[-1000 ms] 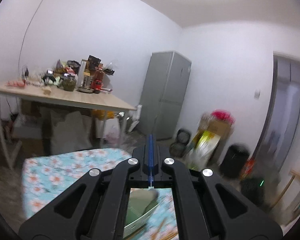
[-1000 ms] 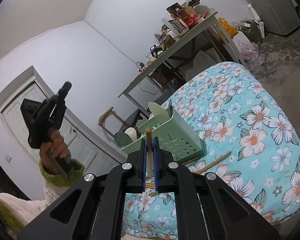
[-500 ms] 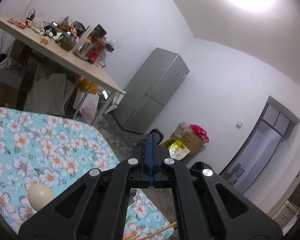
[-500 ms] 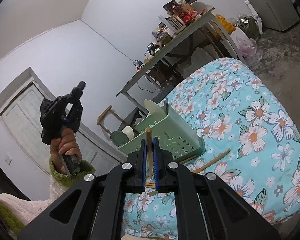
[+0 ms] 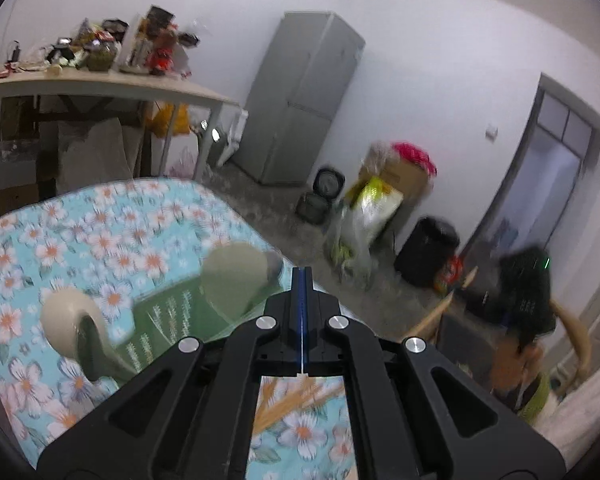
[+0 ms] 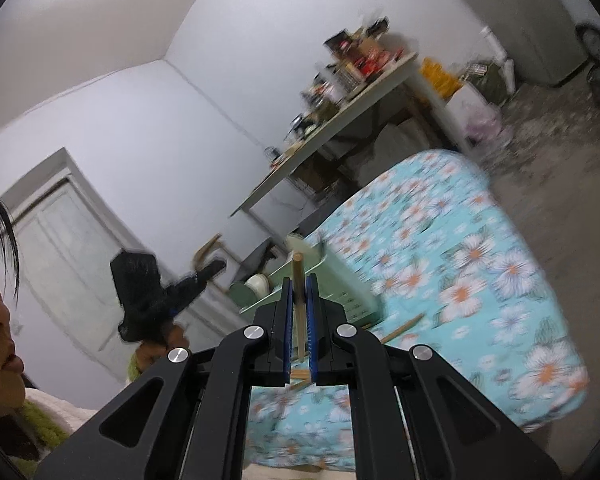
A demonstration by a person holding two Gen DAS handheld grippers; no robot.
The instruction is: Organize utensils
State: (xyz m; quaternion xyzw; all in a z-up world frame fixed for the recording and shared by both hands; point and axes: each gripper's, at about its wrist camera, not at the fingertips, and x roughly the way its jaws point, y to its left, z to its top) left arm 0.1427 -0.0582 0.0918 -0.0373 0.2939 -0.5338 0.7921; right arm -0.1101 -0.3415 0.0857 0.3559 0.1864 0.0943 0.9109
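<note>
- So, right tool: black plastic, blue pads, clamped on a thin round wooden chopstick, upright between them.
- Left tool: pads pressed flat together, nothing in it.
- Pale green perforated plastic basket just past both tools, holds cream rounded spoons.
- More wooden chopsticks loose on the flowered turquoise cloth, beside the basket.

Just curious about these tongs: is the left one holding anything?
No, the left gripper has its blue pads pressed together with nothing between them.
</note>
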